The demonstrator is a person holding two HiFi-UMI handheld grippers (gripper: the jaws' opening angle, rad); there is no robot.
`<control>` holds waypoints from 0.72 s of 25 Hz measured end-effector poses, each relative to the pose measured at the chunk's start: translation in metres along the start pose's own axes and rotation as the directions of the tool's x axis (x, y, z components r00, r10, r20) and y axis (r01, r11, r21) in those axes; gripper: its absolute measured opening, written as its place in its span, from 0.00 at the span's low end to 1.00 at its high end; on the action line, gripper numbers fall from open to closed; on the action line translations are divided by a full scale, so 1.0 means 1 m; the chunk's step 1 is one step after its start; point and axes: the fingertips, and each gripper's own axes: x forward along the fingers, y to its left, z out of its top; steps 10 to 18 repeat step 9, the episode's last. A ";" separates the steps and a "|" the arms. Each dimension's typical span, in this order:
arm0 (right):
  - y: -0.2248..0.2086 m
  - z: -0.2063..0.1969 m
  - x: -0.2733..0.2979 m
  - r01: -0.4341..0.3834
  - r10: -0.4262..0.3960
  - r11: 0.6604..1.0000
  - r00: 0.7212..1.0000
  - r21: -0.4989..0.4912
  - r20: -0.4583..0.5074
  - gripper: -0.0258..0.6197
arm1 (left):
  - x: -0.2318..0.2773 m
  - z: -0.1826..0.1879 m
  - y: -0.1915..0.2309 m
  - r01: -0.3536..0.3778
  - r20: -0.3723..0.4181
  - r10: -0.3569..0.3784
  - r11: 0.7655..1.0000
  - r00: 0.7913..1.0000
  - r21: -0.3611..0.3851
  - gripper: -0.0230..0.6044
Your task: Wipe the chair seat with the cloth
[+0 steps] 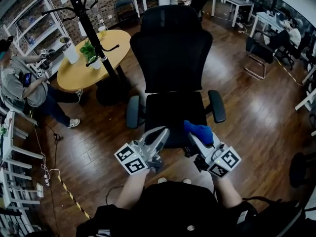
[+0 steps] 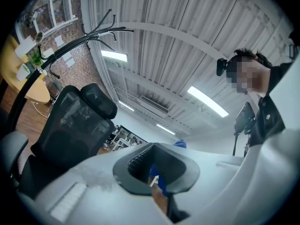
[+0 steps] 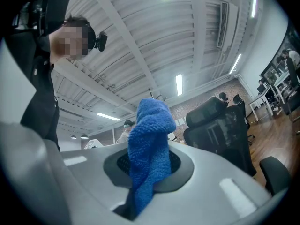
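One black chair (image 1: 171, 48) stands at frame centre, with two armrests. One blue cloth (image 1: 199, 131) is clamped in the right gripper (image 1: 202, 141) and sits over the lower right part of the seat (image 1: 170, 113); contact cannot be determined. Left gripper (image 1: 162, 135), lower centre: jaws together, nothing held. One round table (image 1: 84, 68) is at upper left.

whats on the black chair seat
Nothing shows on the black chair seat; its front edge is covered by the left gripper and the right gripper holding the blue terry cloth.
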 end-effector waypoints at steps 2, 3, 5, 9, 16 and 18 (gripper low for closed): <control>-0.002 -0.001 -0.004 0.006 -0.006 1.000 1.000 0.008 0.004 0.10 | 0.001 -0.004 -0.002 0.004 -0.010 -0.004 1.000 1.000 -0.001 0.03; -0.002 -0.002 -0.005 0.006 -0.006 1.000 1.000 0.011 0.004 0.10 | 0.001 -0.006 -0.003 0.006 -0.014 -0.006 1.000 1.000 -0.001 0.03; -0.004 -0.003 -0.004 0.001 -0.001 1.000 1.000 0.009 0.002 0.09 | 0.003 -0.007 -0.004 0.009 -0.017 -0.009 1.000 1.000 0.004 0.03; -0.007 -0.001 -0.001 -0.008 0.008 1.000 1.000 -0.003 -0.002 0.10 | 0.008 -0.008 -0.004 0.013 -0.026 -0.013 1.000 1.000 0.009 0.03; -0.007 -0.001 -0.001 -0.008 0.008 1.000 1.000 -0.003 -0.002 0.10 | 0.008 -0.008 -0.004 0.013 -0.026 -0.013 1.000 1.000 0.009 0.03; -0.007 -0.001 -0.001 -0.008 0.008 1.000 1.000 -0.003 -0.002 0.10 | 0.008 -0.008 -0.004 0.013 -0.026 -0.013 1.000 1.000 0.009 0.03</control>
